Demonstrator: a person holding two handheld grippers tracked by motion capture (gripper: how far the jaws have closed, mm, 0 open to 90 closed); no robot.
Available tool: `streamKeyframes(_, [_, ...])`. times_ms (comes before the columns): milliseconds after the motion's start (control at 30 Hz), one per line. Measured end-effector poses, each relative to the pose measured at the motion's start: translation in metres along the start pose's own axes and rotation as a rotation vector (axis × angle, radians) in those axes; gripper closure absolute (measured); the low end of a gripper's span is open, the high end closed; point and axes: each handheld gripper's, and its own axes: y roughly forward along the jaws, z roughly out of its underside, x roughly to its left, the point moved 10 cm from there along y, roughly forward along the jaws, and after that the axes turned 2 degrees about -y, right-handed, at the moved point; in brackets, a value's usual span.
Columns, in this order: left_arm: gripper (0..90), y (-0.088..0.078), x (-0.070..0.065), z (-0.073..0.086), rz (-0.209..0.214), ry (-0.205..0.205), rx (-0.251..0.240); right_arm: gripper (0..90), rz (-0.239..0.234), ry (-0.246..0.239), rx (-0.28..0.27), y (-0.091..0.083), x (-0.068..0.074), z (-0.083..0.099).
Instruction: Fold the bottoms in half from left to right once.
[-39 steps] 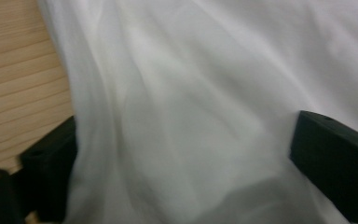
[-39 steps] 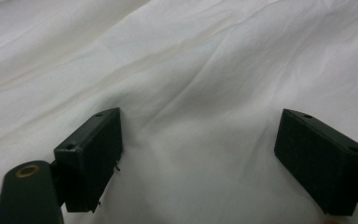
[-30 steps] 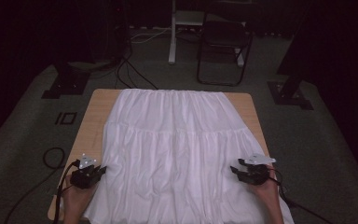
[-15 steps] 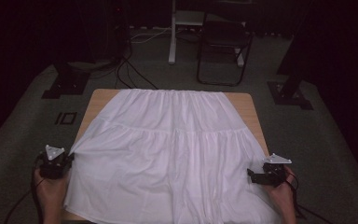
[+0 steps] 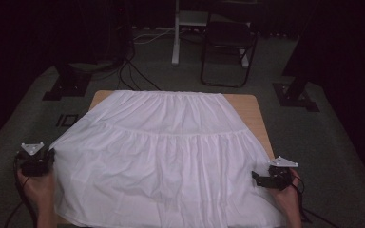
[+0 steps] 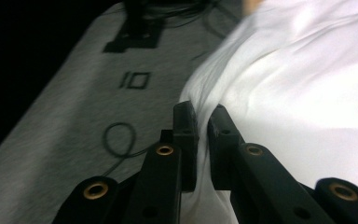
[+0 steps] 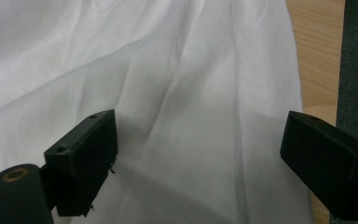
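A: On the wooden table, what is laid out?

B: A white skirt is spread flat, its waistband at the far edge and its hem hanging over the near edge.

A: How is the left gripper seen?

B: It is held off the table's left side, its jaws closed on the skirt's left edge, and the cloth is drawn out sideways there.

A: And the right gripper?

B: Its jaws have just been opened and are stood wide apart over the skirt's right side; nothing is pinched between them.

A: Is any writing found?

B: No label or lettering can be read anywhere.
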Motion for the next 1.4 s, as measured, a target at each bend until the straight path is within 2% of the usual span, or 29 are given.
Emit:
streamKeyframes(67, [84.5, -0.014, -0.024, -0.007, 0.1, 0.003, -0.029, 10.4, 0.001, 0.005, 0.0, 0.0, -0.001, 0.001])
streamKeyframes(100, [84.4, -0.026, -0.045, -0.014, 0.192, -0.002, -0.06, 10.4, 0.003, 0.004, -0.008, 0.0, -0.001, 0.0])
streamKeyframes(133, [84.4, -0.026, -0.045, -0.014, 0.192, -0.002, -0.06, 10.4, 0.003, 0.004, -0.008, 0.0, -0.001, 0.0])
streamKeyframes(167, [84.3, -0.041, -0.073, -0.022, 0.302, 0.015, -0.084, 10.5, 0.001, 0.008, -0.014, 0.0, -0.001, -0.001])
streamKeyframes(200, [84.3, -0.041, -0.073, -0.022, 0.302, 0.015, -0.084, 10.5, 0.001, 0.008, -0.014, 0.0, -0.001, -0.001])
streamKeyframes(267, [84.2, -0.056, -0.102, -0.031, 0.395, 0.05, -0.104, 10.5, -0.002, 0.006, -0.013, 0.001, 0.0, -0.001])
streamKeyframes(300, [84.1, -0.072, -0.14, -0.038, 0.517, 0.118, -0.125, 10.5, -0.006, -0.001, -0.002, 0.004, 0.002, 0.0])
streamKeyframes(333, [84.0, -0.072, -0.14, -0.038, 0.517, 0.118, -0.125, 10.5, -0.006, -0.001, -0.002, 0.004, 0.002, 0.0])
streamKeyframes(433, [84.0, -0.088, -0.197, -0.044, 0.689, 0.2, -0.131, 10.5, -0.017, -0.003, -0.003, 0.007, 0.004, -0.001])
streamKeyframes(467, [84.0, -0.092, -0.21, -0.045, 0.725, 0.217, -0.133, 10.5, -0.017, -0.003, -0.003, 0.007, 0.004, -0.001])
streamKeyframes(500, [84.0, -0.101, -0.247, -0.049, 0.836, 0.245, -0.133, 10.5, -0.024, 0.002, -0.005, 0.008, 0.005, -0.001])
streamKeyframes(533, [84.0, -0.101, -0.247, -0.049, 0.836, 0.245, -0.133, 10.5, -0.024, 0.002, -0.005, 0.008, 0.005, -0.001])
streamKeyframes(567, [84.1, -0.112, -0.288, -0.053, 0.96, 0.271, -0.139, 10.5, -0.028, 0.007, -0.006, 0.008, 0.005, -0.001])
streamKeyframes(600, [84.1, -0.112, -0.288, -0.053, 0.96, 0.271, -0.139, 10.5, -0.028, 0.007, -0.006, 0.008, 0.005, -0.001])
streamKeyframes(700, [84.2, -0.128, -0.341, -0.056, 1.101, 0.332, -0.153, 10.5, -0.034, 0.017, -0.01, 0.009, 0.005, -0.001])
streamKeyframes(800, [84.3, -0.134, -0.388, -0.055, 1.17, 0.401, -0.159, 11.6, -0.04, 0.022, -0.01, 0.009, 0.005, -0.001])
streamKeyframes(867, [84.3, -0.133, -0.421, -0.052, 1.223, 0.409, -0.131, 13.8, -0.057, 0.025, -0.012, 0.009, 0.007, -0.001])
streamKeyframes(900, [84.4, -0.13, -0.452, -0.044, 1.251, 0.422, -0.092, 14.2, -0.06, 0.025, -0.009, 0.008, 0.007, -0.001])
streamKeyframes(933, [84.4, -0.13, -0.452, -0.044, 1.251, 0.422, -0.092, 14.2, -0.06, 0.025, -0.009, 0.008, 0.007, -0.001])
streamKeyframes(967, [84.4, -0.129, -0.469, -0.035, 1.274, 0.433, -0.065, 14.3, -0.061, 0.025, -0.008, 0.008, 0.007, -0.001])
streamKeyframes(1033, [84.3, -0.125, -0.489, -0.022, 1.287, 0.456, -0.023, 15.5, -0.062, 0.025, -0.006, 0.008, 0.007, -0.001])
streamKeyframes(1067, [84.0, -0.122, -0.497, -0.015, 1.288, 0.471, 0.01, 21.9, -0.065, 0.025, -0.007, 0.008, 0.008, -0.001])
streamKeyframes(1100, [74.8, -0.116, -0.507, -0.004, 1.295, 0.474, 0.053, 42.2, -0.087, 0.011, -0.003, 0.003, 0.011, -0.004])
streamKeyframes(1167, [59.8, -0.114, -0.507, -0.002, 1.294, 0.473, 0.053, 48.1, -0.094, 0.008, -0.018, -0.003, 0.017, -0.01])
streamKeyframes(1267, [54.5, -0.112, -0.497, -0.006, 1.295, 0.437, 0.04, 52.4, -0.101, 0.007, -0.049, -0.011, 0.025, -0.022])
streamKeyframes(1300, [52.0, -0.11, -0.482, -0.013, 1.268, 0.422, 0.012, 54.2, -0.118, 0.004, -0.085, -0.018, 0.038, -0.037])
streamKeyframes(1333, [51.1, -0.11, -0.482, -0.013, 1.268, 0.422, 0.012, 54.2, -0.118, 0.004, -0.085, -0.018, 0.038, -0.037])
streamKeyframes(1367, [50.7, -0.106, -0.47, -0.016, 1.226, 0.425, -0.003, 54.6, -0.144, -0.007, -0.11, -0.022, 0.055, -0.051])
streamKeyframes(1400, [50.7, -0.103, -0.462, -0.017, 1.197, 0.43, -0.007, 54.6, -0.144, -0.007, -0.11, -0.022, 0.055, -0.051])
